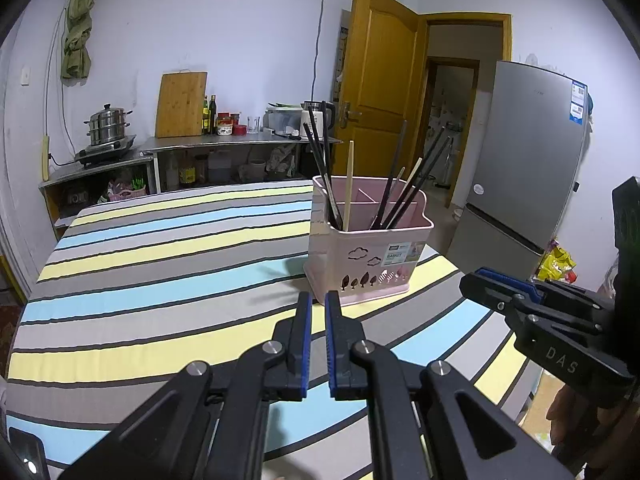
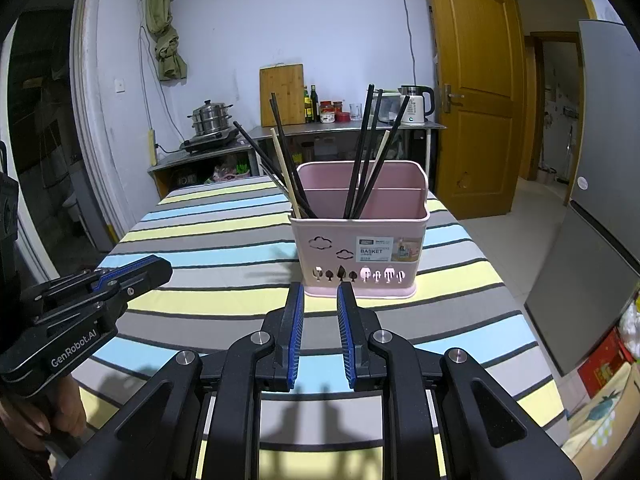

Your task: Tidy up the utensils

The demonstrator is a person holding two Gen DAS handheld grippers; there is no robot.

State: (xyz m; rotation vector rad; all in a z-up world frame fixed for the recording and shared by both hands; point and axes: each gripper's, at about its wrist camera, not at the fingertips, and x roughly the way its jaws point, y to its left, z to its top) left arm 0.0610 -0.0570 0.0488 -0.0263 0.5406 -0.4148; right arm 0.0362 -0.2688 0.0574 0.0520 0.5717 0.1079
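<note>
Lower ends of the black and pale wooden chopsticks (image 2: 362, 152) hidden inside the pink plastic utensil basket (image 2: 360, 240); small print on its white label (image 2: 370, 249) too small to read; striped-cloth counter (image 1: 160, 240) cut off by bottom edge; grey fridge (image 2: 600, 200) cropped at right; shelf clutter under the steel back shelf (image 1: 224, 168) too dim to tell.

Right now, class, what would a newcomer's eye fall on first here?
First, the pink basket of dark and pale chopsticks, standing on the striped tablecloth. Next, the left gripper and right gripper, both empty, just short of it.
</note>
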